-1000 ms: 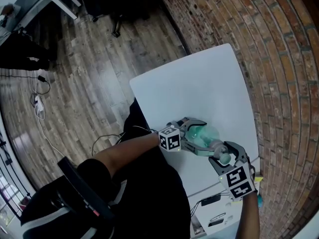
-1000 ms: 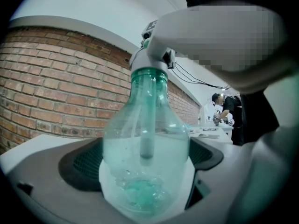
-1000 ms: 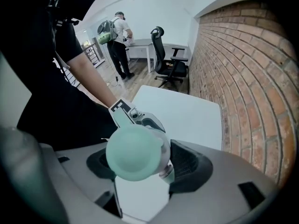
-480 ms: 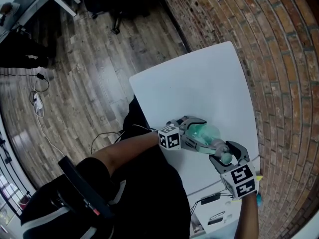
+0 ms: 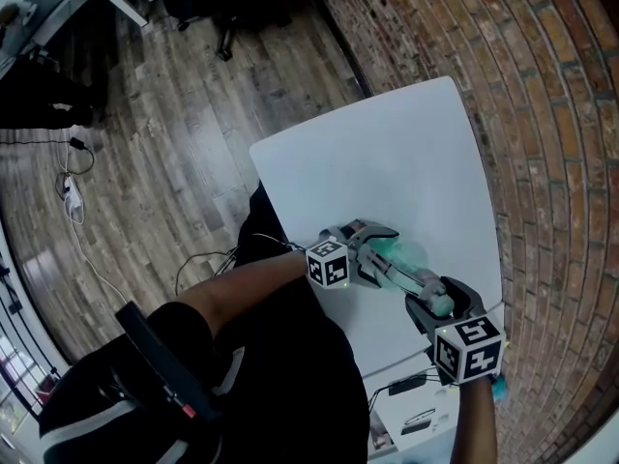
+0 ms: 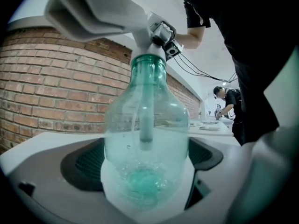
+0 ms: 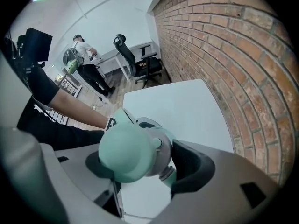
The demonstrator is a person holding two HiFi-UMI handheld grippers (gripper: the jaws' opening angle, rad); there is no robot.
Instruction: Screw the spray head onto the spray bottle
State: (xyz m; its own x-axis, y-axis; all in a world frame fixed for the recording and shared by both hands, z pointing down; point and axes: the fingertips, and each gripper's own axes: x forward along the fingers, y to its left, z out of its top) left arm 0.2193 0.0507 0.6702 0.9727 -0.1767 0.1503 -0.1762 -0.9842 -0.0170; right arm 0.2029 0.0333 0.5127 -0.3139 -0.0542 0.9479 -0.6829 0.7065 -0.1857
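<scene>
A translucent green spray bottle point(image 5: 404, 257) is held over the near right part of the white table point(image 5: 387, 162). My left gripper point(image 5: 387, 257) is shut on the bottle's body, which fills the left gripper view between the two grey jaws as the bottle point(image 6: 145, 139). The pale spray head point(image 6: 100, 10) sits on the bottle's neck, its dip tube hanging inside. My right gripper point(image 5: 438, 304) is shut on the spray head point(image 7: 130, 154), whose mint top faces the camera in the right gripper view. The thread at the neck is hidden.
A brick wall point(image 5: 542, 114) runs along the table's far side. Wooden floor point(image 5: 193, 104) with cables point(image 5: 75, 196) lies to the left. An office chair point(image 7: 135, 55) and a person point(image 7: 86, 64) are at the room's far end.
The right gripper has rolled on the spray head, its marker cube swinging down and right. The left gripper has shifted slightly up with the bottle.
</scene>
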